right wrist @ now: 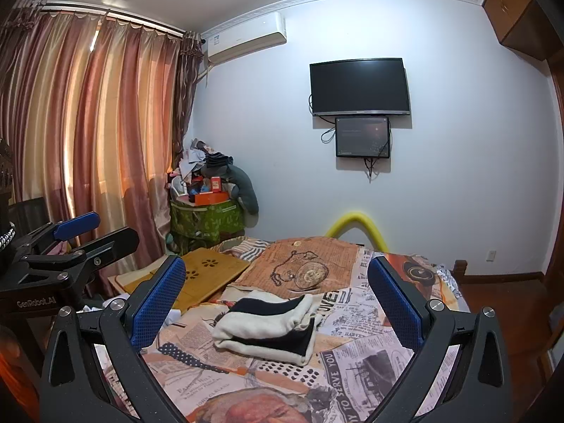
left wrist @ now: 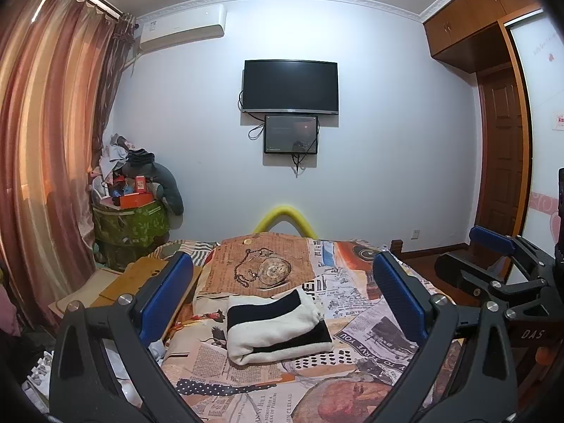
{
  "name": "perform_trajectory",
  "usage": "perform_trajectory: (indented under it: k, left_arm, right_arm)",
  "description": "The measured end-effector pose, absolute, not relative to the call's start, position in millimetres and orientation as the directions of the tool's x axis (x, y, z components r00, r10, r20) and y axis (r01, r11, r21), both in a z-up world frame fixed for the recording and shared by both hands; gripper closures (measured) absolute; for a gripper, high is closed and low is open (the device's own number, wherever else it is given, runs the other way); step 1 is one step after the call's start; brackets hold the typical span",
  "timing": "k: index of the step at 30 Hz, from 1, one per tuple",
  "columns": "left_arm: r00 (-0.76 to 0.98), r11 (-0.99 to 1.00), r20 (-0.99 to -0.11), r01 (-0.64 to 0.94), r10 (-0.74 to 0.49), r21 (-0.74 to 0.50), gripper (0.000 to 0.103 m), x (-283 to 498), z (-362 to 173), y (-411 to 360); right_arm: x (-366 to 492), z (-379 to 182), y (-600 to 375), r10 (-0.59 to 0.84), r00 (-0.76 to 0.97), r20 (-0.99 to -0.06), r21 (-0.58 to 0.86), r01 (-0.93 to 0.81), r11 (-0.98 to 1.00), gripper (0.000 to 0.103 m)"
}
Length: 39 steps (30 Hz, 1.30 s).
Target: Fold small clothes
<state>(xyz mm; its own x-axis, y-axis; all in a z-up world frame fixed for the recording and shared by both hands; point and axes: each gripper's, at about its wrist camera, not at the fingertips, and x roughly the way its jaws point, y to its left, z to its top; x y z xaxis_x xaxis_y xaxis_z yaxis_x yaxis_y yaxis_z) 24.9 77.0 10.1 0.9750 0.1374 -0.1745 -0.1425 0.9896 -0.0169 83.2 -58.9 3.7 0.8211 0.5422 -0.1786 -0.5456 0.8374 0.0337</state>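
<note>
A folded cream and black garment (left wrist: 278, 328) lies on the bed with the newspaper-print cover (left wrist: 363, 313); it also shows in the right wrist view (right wrist: 268, 328). My left gripper (left wrist: 282, 285) is open and empty, held above the bed just short of the garment, which lies between its blue pads (left wrist: 165, 292). My right gripper (right wrist: 278, 289) is open and empty in the same way, over the garment. Each gripper shows at the edge of the other's view: the right one (left wrist: 493, 257), the left one (right wrist: 81, 236).
A wooden lap tray (right wrist: 208, 271) lies on the bed's left side. A green bag piled with clutter (left wrist: 134, 225) stands in the corner by the curtains (left wrist: 46, 162). A TV (left wrist: 290, 86) hangs on the far wall. A wooden door (left wrist: 500, 155) is at right.
</note>
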Motion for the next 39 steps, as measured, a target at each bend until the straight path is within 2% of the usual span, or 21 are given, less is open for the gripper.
perform_trajectory:
  k: [39]
  left_arm:
    - [0.975, 0.993, -0.199, -0.11, 0.099, -0.046, 0.0, 27, 12, 86]
  right_arm:
    - [79, 11, -55, 0.539, 0.821, -0.189, 0.029, -0.544, 0.839, 0.0]
